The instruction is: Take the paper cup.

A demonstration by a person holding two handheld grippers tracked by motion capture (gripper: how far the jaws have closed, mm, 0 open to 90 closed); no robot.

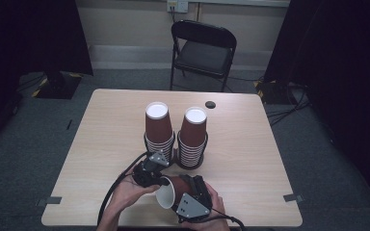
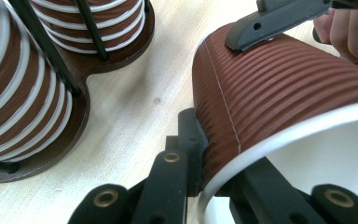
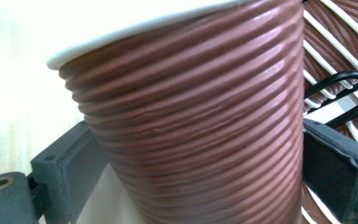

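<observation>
Cup (image 1: 171, 188) lies sideways at the table's (image 1: 250, 159) near edge, mouth leftward, between both grippers. Left gripper (image 2: 200, 158) pinches its rim wall. Right gripper (image 3: 200, 172) straddles the ribbed body, jaws wide against its sides.

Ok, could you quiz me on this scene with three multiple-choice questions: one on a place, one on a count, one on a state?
1. Where is the loose brown ribbed paper cup? A on the black folding chair; B on its side, low over the wooden table; C atop a stack.
2. How many stacks of upturned cups stand in the dark brown holder? A one; B two; C four.
3. The left tool is: A wide open; B on the floor; C shut on the cup's white rim.
Answers: B, it lies sideways near the front edge; B, two stacks stand side by side; C, its jaws pinch the rim.
</observation>
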